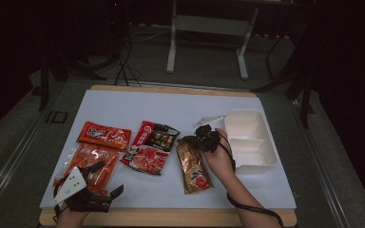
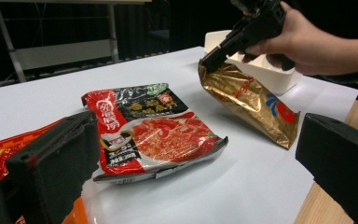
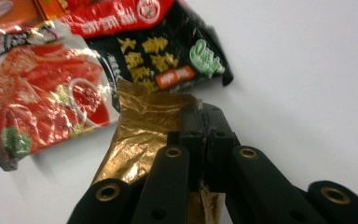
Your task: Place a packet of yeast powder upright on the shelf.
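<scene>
A gold foil packet (image 1: 194, 166) lies right of the table's middle. My right gripper (image 1: 204, 137) is shut on its top edge. In the left gripper view the gold packet (image 2: 251, 100) is tilted, its top end raised by the right gripper (image 2: 214, 56) and its bottom end on the white sheet. The right gripper view has the black jaws closed (image 3: 205, 135) on the crinkled gold packet (image 3: 140, 135). My left gripper (image 1: 109, 179) sits open at the front left, over an orange packet (image 1: 92, 159). Its jaws stand wide apart (image 2: 196, 140) with nothing between them.
A red and black noodle packet (image 1: 151, 147) lies in the middle, left of the gold one. A second orange packet (image 1: 103, 135) lies behind the first. A white divided tray (image 1: 252, 140) stands at the right. The wooden table edge (image 1: 171, 217) runs along the front.
</scene>
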Demonstrator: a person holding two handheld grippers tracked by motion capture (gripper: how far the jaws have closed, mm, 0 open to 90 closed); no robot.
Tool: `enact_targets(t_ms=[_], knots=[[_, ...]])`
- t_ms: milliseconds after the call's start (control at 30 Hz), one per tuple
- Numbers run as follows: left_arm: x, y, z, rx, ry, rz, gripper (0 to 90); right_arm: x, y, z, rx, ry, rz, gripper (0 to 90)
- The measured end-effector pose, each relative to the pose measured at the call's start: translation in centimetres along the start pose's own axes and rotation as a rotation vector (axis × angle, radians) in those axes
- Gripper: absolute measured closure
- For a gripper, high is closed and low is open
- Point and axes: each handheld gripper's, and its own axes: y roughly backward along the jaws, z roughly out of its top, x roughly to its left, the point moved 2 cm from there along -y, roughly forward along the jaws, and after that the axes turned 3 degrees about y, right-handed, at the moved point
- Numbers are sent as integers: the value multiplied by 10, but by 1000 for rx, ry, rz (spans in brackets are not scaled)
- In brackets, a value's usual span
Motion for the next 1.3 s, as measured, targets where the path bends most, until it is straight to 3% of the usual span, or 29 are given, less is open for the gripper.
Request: enact_targets(t_ms=[67,300,333,367,633,733,967,1200,1300], knots=[[0,0,0,6,0,-2,4,1,3,1,-15,2,-7,889],[0,0,0,5,-2,3,3,13,36,18,-117,33,36,891],[0,0,0,5,0,2,3,13,36,18,-117,33,36,891],[0,0,0,5,0,3,3,17,46,23,-140,69,17,891],[0,0,-1,8,-1,8,3,20,79,41,-218,95,31,891],[0,-1,-1,10,0,8,3,15,95,49,-268,81,32,891],[0,0,-1,7,0,8,3,1,116,60,-313,65,24,890],[1,-1,-1,9,3,7,3,-6,126,67,-326,81,-5,889],[0,-1,-1,11,1,7,3,-18,134,73,-349,78,0,890]])
